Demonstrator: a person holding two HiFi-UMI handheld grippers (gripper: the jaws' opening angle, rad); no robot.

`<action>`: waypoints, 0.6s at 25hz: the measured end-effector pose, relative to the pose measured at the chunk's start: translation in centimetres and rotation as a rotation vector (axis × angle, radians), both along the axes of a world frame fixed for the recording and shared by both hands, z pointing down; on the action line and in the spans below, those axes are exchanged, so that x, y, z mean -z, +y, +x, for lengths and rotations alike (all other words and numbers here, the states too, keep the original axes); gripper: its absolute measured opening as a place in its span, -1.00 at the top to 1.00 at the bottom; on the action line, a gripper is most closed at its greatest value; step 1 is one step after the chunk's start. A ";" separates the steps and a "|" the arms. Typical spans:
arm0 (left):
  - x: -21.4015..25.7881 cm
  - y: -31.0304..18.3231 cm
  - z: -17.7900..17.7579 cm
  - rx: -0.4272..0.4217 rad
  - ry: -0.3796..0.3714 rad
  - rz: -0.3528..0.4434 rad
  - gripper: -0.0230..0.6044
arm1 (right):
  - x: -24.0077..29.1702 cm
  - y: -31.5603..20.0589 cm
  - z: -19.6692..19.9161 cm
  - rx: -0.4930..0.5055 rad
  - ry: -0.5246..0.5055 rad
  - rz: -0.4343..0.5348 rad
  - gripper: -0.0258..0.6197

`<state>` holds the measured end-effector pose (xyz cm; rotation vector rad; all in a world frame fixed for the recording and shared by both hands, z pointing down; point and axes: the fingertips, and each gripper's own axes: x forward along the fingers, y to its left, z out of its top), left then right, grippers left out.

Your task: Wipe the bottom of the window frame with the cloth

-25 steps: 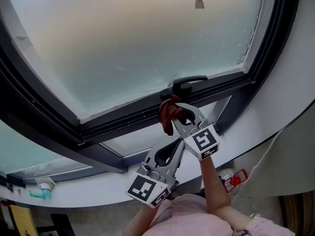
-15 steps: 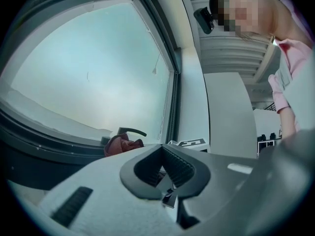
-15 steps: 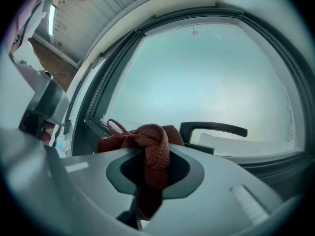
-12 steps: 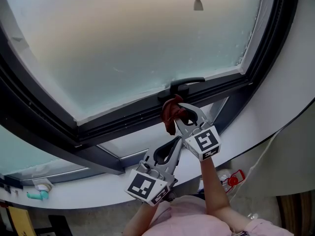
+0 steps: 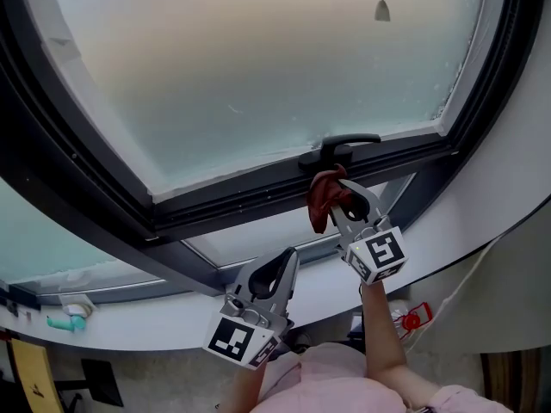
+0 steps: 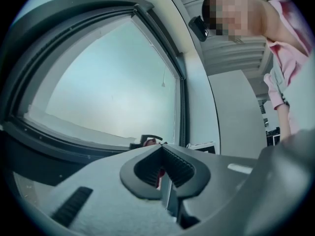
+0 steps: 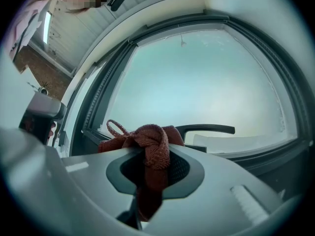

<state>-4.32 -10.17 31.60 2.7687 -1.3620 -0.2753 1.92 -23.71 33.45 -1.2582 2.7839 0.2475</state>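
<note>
Frosted glass (image 5: 258,67) filled most of the head view, set in a dark frame (image 5: 232,203) above a white sill (image 5: 164,323). A black handle (image 5: 346,145) sat on the frame's bottom rail, and a small cord pull (image 5: 382,9) hung before the pane near the top.

The right gripper (image 5: 341,189) was raised to the bottom rail just under the handle. Its jaws were closed on the cloth (image 5: 322,200), a red knitted rag. In the right gripper view the cloth (image 7: 153,149) bulged out past the jaw tips in a knot, with a loop to the left and a tail hanging down between the jaws, and the handle (image 7: 207,129) lay just beyond. Whether the cloth touched the rail could not be told.

The left gripper (image 5: 290,256) was held lower, over the sill and apart from the frame. Its jaws met at the tips with nothing between them. In its own view the cloth (image 6: 150,142) showed only as a red scrap far past the tips.
</note>
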 end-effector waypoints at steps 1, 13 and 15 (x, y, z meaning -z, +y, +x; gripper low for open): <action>-0.2 0.4 -1.1 0.023 0.000 -0.008 0.92 | 0.0 0.5 0.2 -0.005 -0.013 0.003 0.73; -1.9 6.8 -8.3 0.155 0.026 -0.066 0.92 | -3.0 7.2 -2.4 -0.004 -0.010 -0.078 0.73; -2.0 7.7 -9.1 0.160 0.024 -0.073 0.92 | -3.3 7.9 -3.6 -0.001 -0.018 -0.099 0.73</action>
